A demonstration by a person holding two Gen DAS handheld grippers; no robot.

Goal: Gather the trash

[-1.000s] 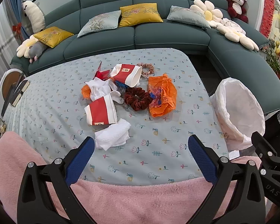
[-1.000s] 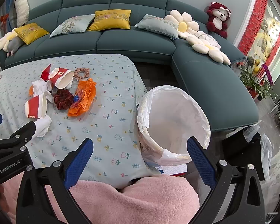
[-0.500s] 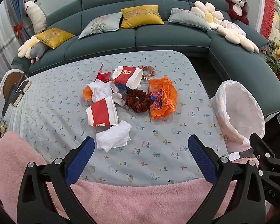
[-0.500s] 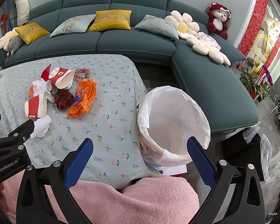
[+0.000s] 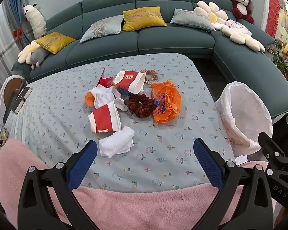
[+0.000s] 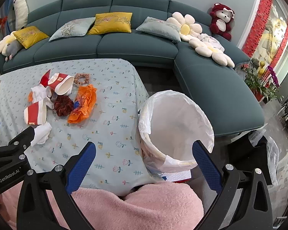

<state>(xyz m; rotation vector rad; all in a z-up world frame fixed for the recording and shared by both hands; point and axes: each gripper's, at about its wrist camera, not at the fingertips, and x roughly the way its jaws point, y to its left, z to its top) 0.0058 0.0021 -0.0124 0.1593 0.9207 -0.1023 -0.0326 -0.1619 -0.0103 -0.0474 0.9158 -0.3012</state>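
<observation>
Nothing is collected yet, we judge; both hand-held grippers, left (image 5: pixel 144 154) and right (image 6: pixel 143 157), hang spread wide and empty above the near edge of the surface (image 5: pixel 182 153); the trash pile (image 5: pixel 132 99) sits at frame centre in the left view, the white tissue (image 5: pixel 117 140) nearest; the lined bin (image 6: pixel 174 126) waits at centre right; next we reach forward and close on the tissue.

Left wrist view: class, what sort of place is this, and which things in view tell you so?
Most likely a home living room: a long teal sofa with cushions, plush toys along it, and a cloth-covered table in front.
</observation>
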